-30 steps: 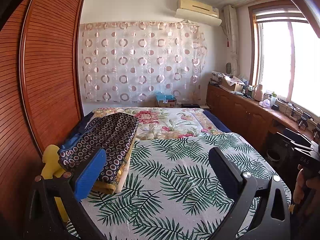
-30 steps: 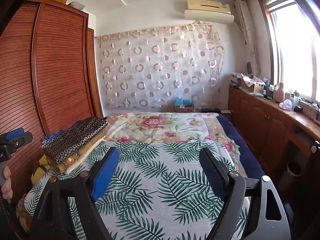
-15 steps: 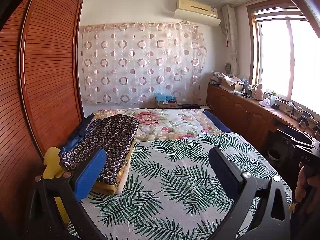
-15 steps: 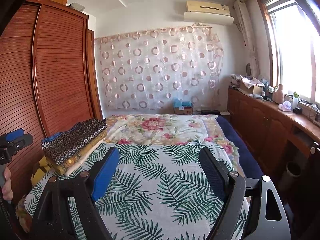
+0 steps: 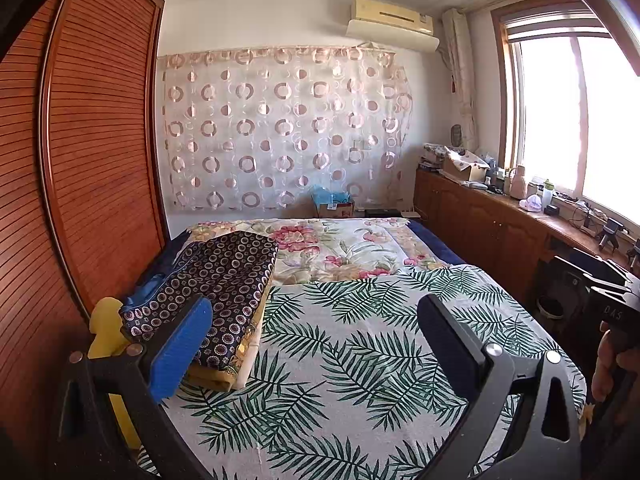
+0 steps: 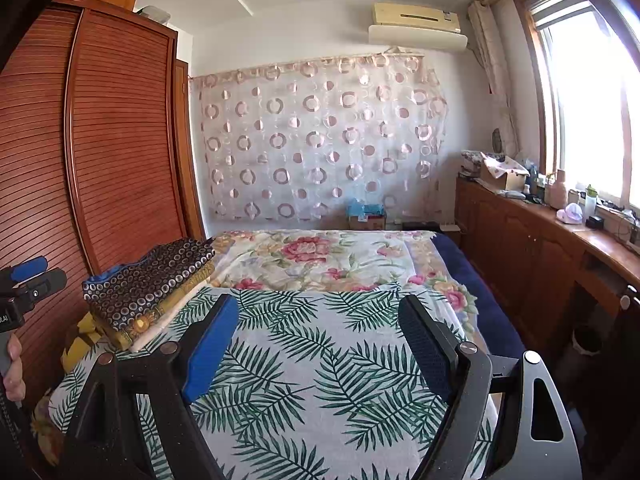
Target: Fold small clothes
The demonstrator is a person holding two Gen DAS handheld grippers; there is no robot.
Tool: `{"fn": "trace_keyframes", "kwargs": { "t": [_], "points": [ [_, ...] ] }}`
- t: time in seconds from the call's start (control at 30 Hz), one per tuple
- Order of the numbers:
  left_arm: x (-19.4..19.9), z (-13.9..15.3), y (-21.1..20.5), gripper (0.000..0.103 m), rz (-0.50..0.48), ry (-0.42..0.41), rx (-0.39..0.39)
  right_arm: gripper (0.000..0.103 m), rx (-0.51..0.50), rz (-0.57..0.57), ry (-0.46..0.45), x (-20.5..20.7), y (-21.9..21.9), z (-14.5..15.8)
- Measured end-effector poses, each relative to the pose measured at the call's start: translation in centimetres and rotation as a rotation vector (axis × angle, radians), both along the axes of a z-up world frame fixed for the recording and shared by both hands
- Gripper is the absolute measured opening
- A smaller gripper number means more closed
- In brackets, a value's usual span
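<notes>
Filling most of both views: one bed [image 5: 360,360] w/ a palm-leaf cover [image 6: 340,368] over the near half and a floral quilt [image 5: 340,248] beyond. One louvred wooden wardrobe [image 5: 92,152] stands along its left side; one wooden surface [image 6: 568,232] w/ clutter runs under the window on the right.

One stack of folded clothes [image 5: 224,292] sits on the bed's left edge, dark ring-print piece on top, yellow and white layers under it, approx same spot as 1 s ago.

Two hand-held grippers, both hovering over the palm-leaf cover. Left hand-held gripper [image 5: 316,340]: jaws spread wide, nothing between them, touching nothing; its blue pad overlaps the stack in view only. Right hand-held gripper [image 6: 320,344]: also spread wide, nothing held. Vs earlier frames: no real change, just slight camera drift.
</notes>
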State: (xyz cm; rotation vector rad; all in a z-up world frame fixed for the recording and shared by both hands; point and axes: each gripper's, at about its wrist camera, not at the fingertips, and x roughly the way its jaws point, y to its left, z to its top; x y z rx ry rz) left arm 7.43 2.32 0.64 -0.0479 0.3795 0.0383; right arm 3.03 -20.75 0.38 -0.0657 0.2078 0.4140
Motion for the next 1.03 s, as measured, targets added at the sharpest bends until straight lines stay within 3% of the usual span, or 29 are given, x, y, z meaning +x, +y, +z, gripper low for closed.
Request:
{"fn": "trace_keyframes", "kwargs": {
  "t": [1.03],
  "points": [
    [-0.02,-0.18,-0.05,0.102,-0.001,-0.004,0.006,0.084,0.002,-0.003,-0.001,0.16,-0.38,-0.03]
  ]
}}
